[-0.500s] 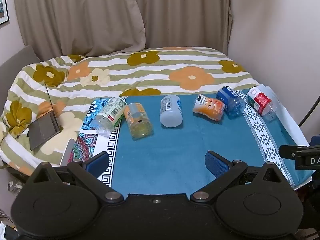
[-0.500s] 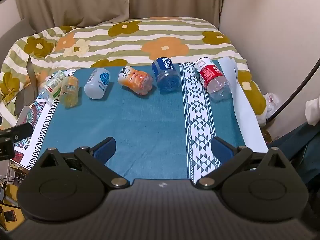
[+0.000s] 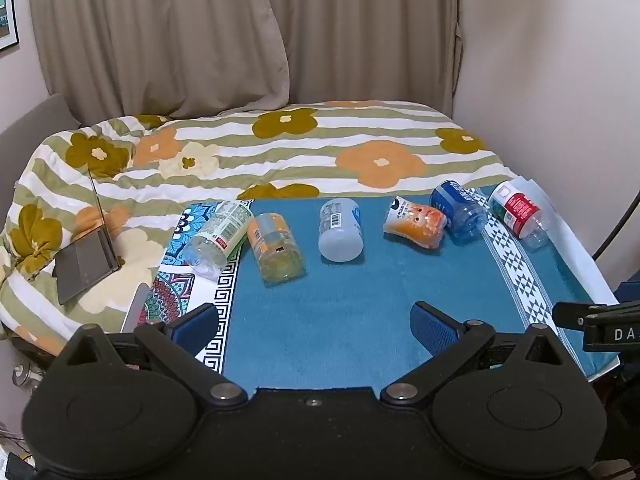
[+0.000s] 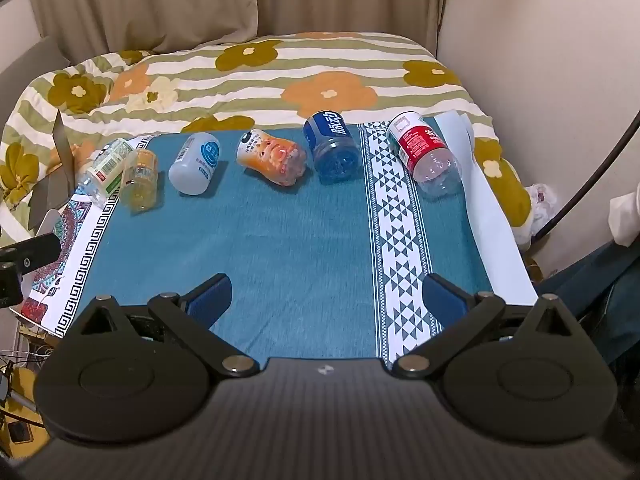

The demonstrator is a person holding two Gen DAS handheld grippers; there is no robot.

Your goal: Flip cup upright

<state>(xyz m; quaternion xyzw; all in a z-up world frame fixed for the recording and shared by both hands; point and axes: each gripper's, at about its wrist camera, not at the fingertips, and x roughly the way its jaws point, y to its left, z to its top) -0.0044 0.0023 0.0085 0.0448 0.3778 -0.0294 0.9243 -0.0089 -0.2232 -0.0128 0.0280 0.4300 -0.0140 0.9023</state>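
Several cut-bottle cups lie on their sides in a row along the far part of the teal cloth: a green-label cup, a yellow-orange cup, a white cup, an orange cup, a blue cup and a red-label cup. The right wrist view shows the same row: green, yellow, white, orange, blue, red. My left gripper is open and empty above the near cloth. My right gripper is open and empty, also near.
A flowered striped quilt covers the bed behind the table. An open laptop rests on it at the left. Curtains and a wall stand behind and at the right. A patterned mat lies at the table's left edge.
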